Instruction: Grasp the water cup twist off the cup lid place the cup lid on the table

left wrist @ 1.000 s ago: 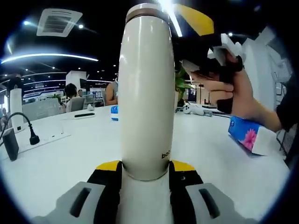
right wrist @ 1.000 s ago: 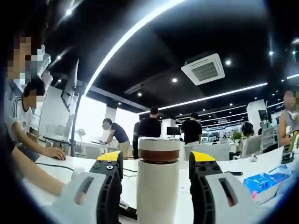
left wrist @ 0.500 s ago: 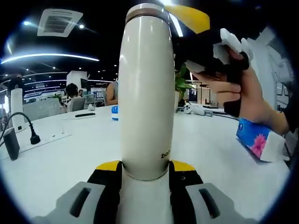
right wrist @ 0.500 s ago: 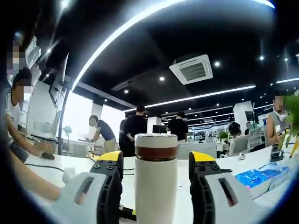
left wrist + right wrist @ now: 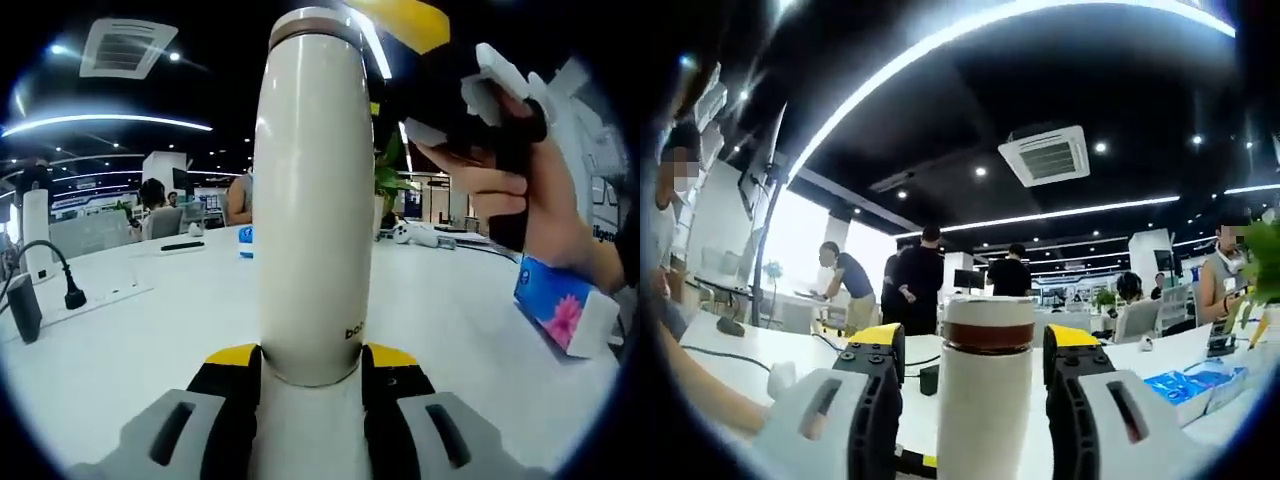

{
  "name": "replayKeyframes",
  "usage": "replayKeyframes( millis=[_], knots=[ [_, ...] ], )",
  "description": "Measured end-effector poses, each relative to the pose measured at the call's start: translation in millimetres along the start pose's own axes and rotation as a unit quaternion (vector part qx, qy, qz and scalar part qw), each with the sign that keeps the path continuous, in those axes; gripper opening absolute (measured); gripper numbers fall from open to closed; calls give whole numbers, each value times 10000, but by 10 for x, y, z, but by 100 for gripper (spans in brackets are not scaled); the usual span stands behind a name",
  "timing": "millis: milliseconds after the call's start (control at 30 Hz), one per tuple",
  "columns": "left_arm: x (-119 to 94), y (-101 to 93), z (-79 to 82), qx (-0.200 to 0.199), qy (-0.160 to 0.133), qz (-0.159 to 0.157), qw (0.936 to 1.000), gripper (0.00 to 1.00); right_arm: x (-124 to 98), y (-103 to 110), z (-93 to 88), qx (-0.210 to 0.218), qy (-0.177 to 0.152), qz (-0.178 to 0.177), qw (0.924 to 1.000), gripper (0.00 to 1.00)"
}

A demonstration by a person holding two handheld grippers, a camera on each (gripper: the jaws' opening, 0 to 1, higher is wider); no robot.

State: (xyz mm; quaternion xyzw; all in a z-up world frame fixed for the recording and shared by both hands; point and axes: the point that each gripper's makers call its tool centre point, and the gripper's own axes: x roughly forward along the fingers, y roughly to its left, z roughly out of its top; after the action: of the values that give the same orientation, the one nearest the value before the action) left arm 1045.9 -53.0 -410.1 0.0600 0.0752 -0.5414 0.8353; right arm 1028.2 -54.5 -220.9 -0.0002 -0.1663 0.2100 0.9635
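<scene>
Water cup: the tall cream water cup (image 5: 315, 200) stands upright on the white table (image 5: 150, 340), its foot between the jaws of the left gripper (image 5: 312, 372), which press on it from both sides.
Why held so: a low clamp on the body likely keeps the cup from turning while the top is worked.
Cup lid: the cup lid (image 5: 988, 322), a cream cap above a brown band, sits on the cup, not yet off; it lies between the jaws of the right gripper (image 5: 973, 350).
Right gripper state: jaws stand apart, a gap on each side of the lid, so nothing is gripped; it is lined up level with the lid, apparently ready to close for the twist.
Right gripper from the other side: in the left gripper view it shows beside the cup's top, held by the person's hand (image 5: 520, 200).
Further out: a blue tissue pack (image 5: 562, 318) lies on the table off to the left gripper's right, a power strip (image 5: 90, 300) with a black plug to its left.
Change: against the earlier frames the cup and left clamp match; the hand sits a little higher and further right, and the right jaws remain unclosed.
</scene>
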Motion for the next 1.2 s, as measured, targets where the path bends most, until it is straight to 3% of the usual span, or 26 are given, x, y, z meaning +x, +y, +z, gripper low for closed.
replayKeyframes(
  millis=[600,1000,1200],
  knots=[
    [4,-32,-6,2,1,2,10000,42,145,-100,43,-125,-93,-245,9996,55],
    [9,-31,-5,2,1,-8,10000,42,200,-148,51,-20,-147,-200,9997,45],
    [7,-29,-5,1,0,-9,10000,42,210,-143,53,25,-147,-143,9998,45]
  ],
)
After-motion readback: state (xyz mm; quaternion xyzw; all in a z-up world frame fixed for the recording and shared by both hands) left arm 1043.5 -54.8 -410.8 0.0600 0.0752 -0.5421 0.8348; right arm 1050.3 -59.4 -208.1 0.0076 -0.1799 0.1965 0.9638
